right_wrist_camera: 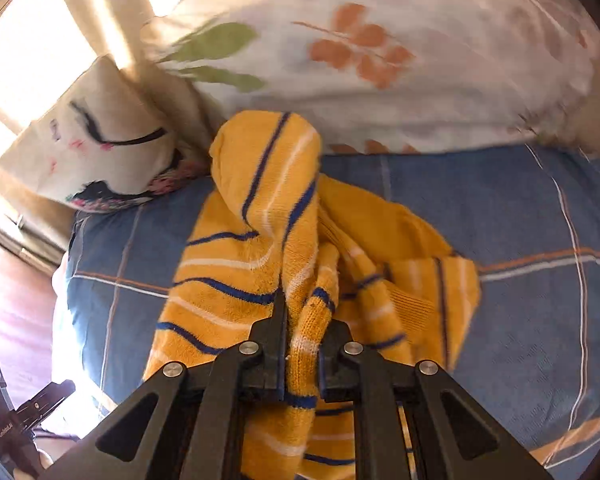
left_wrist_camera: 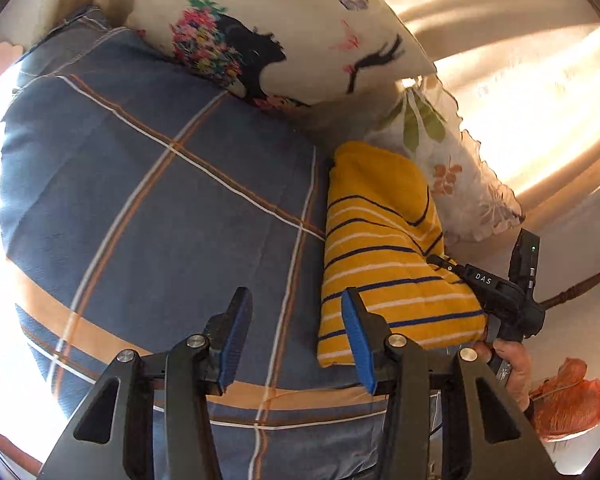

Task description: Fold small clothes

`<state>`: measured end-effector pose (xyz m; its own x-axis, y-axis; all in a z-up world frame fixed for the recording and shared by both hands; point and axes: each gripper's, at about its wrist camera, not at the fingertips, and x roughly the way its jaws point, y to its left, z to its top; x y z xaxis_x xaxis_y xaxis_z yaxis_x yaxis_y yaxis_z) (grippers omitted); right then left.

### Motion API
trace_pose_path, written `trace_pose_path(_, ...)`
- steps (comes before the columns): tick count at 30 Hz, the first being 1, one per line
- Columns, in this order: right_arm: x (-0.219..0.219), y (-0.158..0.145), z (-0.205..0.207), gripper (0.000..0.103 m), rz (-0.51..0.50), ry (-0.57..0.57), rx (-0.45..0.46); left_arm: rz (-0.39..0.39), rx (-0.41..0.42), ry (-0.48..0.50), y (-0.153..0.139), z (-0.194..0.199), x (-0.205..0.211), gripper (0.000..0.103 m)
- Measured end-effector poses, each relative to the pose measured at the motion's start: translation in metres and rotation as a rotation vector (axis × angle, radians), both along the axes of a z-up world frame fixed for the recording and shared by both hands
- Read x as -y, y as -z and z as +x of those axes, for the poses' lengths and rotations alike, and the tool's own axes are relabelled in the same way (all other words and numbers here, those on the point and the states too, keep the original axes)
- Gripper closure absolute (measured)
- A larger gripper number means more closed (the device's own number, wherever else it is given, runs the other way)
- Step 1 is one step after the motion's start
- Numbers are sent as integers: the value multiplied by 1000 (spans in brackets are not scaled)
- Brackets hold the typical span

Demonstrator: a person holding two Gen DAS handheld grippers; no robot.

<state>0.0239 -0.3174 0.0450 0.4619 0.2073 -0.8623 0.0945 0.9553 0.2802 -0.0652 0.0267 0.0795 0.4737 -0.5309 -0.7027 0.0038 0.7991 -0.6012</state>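
A yellow knit garment [right_wrist_camera: 260, 208] with blue and white stripes lies bunched on the blue plaid bedsheet [right_wrist_camera: 520, 216]. My right gripper [right_wrist_camera: 306, 320] is shut on a fold of it, and the cloth hangs lifted from the jaws. In the left wrist view the same garment [left_wrist_camera: 384, 256] sits at the right as a long folded bundle. My left gripper [left_wrist_camera: 296, 300] hovers open over bare sheet [left_wrist_camera: 160, 208] just left of it. Nothing is between its blue pads [left_wrist_camera: 356, 332]. A hand [left_wrist_camera: 512, 364] holds the right tool's black handle [left_wrist_camera: 512, 304] at the garment's near right edge.
A cream pillow [left_wrist_camera: 280, 32] printed with a face and flowers leans at the bed's head. A white pillow [right_wrist_camera: 360, 60] with orange and green leaves lies right behind the garment. An orange leafy thing [left_wrist_camera: 568, 404] sits off the bed at the lower right. The sheet left of the garment is bare.
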Motion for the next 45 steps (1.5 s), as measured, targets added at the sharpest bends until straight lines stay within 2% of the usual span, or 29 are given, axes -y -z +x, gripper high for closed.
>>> trace_pose_path(3,59,30,-10,91,78,104,-40,30,-11,80,8,15,49,59)
trace_pose_path(5,74,53,-14,90,149,86,-69,59,-18,138,14,22,81,59)
trace_pose_path(6,80,59,-17,85,173,89,-72,78,-21,167,16,27,98,59)
trace_pose_path(7,87,61,-19,71,193,107,-58,96,-21,197,18,30,113,59)
trace_pose_path(9,102,51,-29,66,219,162,3,134,-20,246,24,38,141,57)
trace_pose_path(12,113,31,-40,65,255,199,80,193,-44,287,40,45,174,56)
trace_pose_path(14,107,25,-40,65,337,139,92,250,-77,305,56,48,192,49)
trace_pose_path(16,96,29,-37,65,334,75,74,297,-87,316,64,49,203,48)
trace_pose_path(18,80,43,-28,65,284,41,38,314,-76,328,60,46,205,47)
trace_pose_path(20,69,68,-14,65,177,9,-59,274,-83,331,51,46,198,47)
trace_pose_path(21,68,77,-16,62,134,-7,-71,240,-81,325,46,46,192,47)
trace_pose_path(23,67,67,-19,58,113,0,-30,207,-59,285,34,47,173,47)
trace_pose_path(24,68,61,-21,54,119,12,-18,190,-44,259,28,48,161,46)
trace_pose_path(26,73,52,-24,41,145,36,20,152,-34,209,24,54,137,35)
trace_pose_path(27,80,51,-27,28,150,52,36,142,-36,182,25,62,131,32)
trace_pose_path(28,84,53,-26,23,151,72,48,133,-42,162,29,68,122,27)
trace_pose_path(31,92,70,-12,24,144,128,2,89,-83,176,50,88,114,24)
trace_pose_path(33,97,87,-5,23,233,161,-23,67,-126,202,67,103,122,24)
trace_pose_path(36,86,100,7,22,378,133,-16,-32,-162,286,85,118,141,23)
trace_pose_path(37,81,101,10,25,389,123,-15,-75,-176,311,90,121,147,23)
trace_pose_path(38,75,102,15,32,422,108,-32,-100,-200,330,92,122,153,23)
trace_pose_path(39,73,104,19,48,477,101,-57,-84,-199,325,89,122,156,24)
trace_pose_path(42,76,89,14,57,552,106,-29,-78,-153,342,62,115,154,37)
trace_pose_path(45,75,71,5,58,598,76,27,7,-80,361,25,106,149,39)
